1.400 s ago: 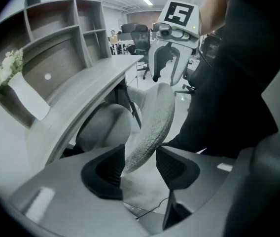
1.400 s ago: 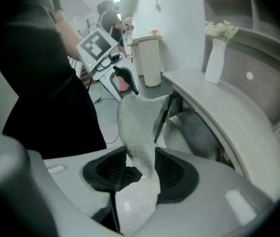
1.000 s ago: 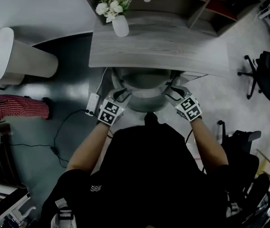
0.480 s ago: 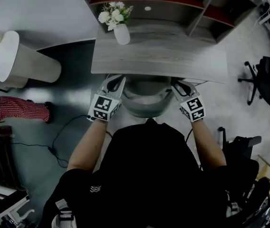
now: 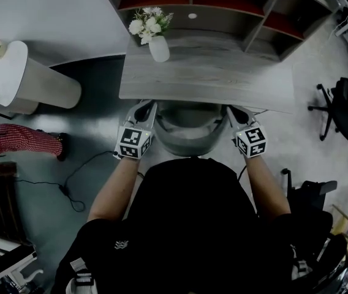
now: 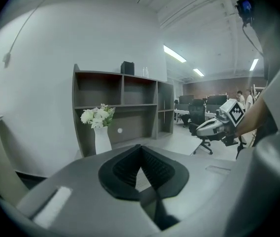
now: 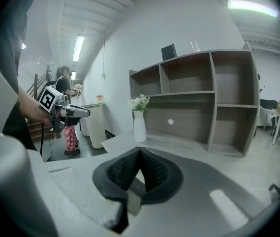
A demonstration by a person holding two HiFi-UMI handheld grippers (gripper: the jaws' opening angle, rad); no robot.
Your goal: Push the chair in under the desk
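Chair [image 5: 188, 130] partly under desk [image 5: 208, 72]; left gripper [image 5: 144, 108], right gripper [image 5: 238, 111] alongside, jaws together.

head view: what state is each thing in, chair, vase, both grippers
chair, tucked partly under the desk, backrest showing at its front edge
left gripper, shut, empty
right gripper, shut, empty
vase, upright on the desk, holding white flowers

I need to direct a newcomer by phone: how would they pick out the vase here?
Find the grey wooden desk in front of the open shelf unit. Near its far left corner stands a slim white vase holding white flowers. Nothing else stands on the desktop.
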